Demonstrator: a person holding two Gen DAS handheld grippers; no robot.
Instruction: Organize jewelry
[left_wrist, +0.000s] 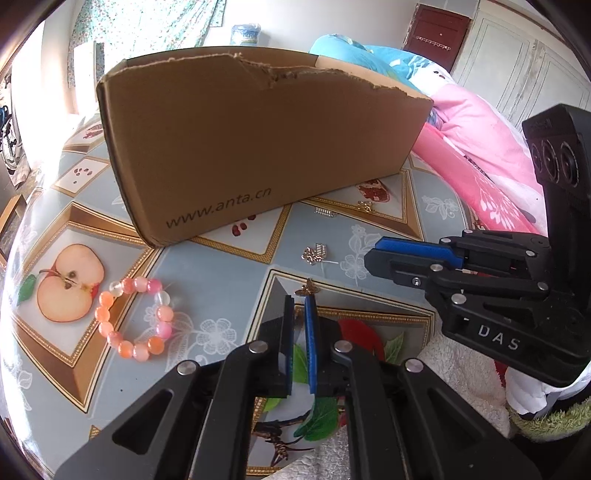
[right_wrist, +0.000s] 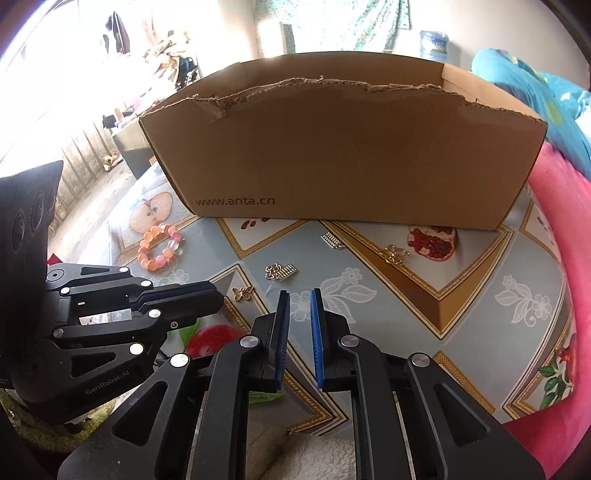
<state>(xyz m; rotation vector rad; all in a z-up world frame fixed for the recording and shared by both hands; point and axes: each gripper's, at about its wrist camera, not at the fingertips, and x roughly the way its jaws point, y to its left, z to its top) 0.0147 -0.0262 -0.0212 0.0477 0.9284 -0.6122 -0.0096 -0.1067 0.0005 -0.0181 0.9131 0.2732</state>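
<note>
A gold butterfly charm (left_wrist: 307, 290) lies on the table just past the tips of my left gripper (left_wrist: 299, 301), whose jaws are shut with nothing in them. In the right wrist view the butterfly charm (right_wrist: 242, 293) sits apart from the left gripper (right_wrist: 218, 295). My right gripper (right_wrist: 298, 295) hovers over the table to the right of it, jaws a narrow gap apart and empty. Further out lie a pink-orange bead bracelet (left_wrist: 135, 319) (right_wrist: 160, 247), a silver cluster (left_wrist: 315, 254) (right_wrist: 281, 272), a small silver bar (right_wrist: 333, 240) and a gold piece (right_wrist: 395, 254).
An open cardboard box (right_wrist: 351, 155) with a torn front rim stands across the back of the fruit-patterned table (right_wrist: 406, 295). Pink bedding (left_wrist: 480, 147) lies beyond the table's right edge. White fluffy fabric (left_wrist: 461, 373) sits at the near edge.
</note>
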